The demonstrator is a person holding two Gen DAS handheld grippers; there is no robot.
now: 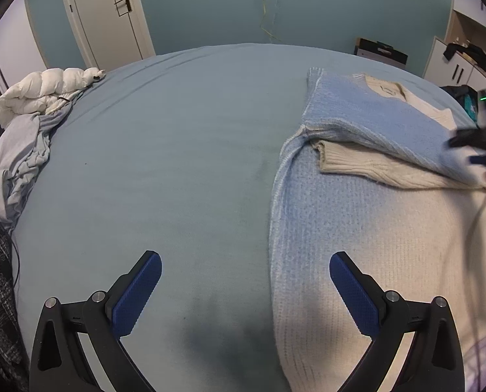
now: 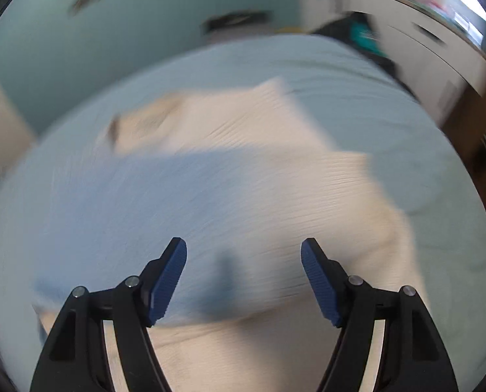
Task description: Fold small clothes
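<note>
Both grippers, left gripper and right gripper, gape wide, gripping nothing. Below lies a blue-and-cream knit sweater on the bed.

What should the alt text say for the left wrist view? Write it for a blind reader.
A blue and cream knit sweater lies partly folded on a pale blue bed, one sleeve laid across its body. The left gripper hovers over the sweater's left edge, jaws open and empty. A white duvet is bunched at the bed's far left.
</note>
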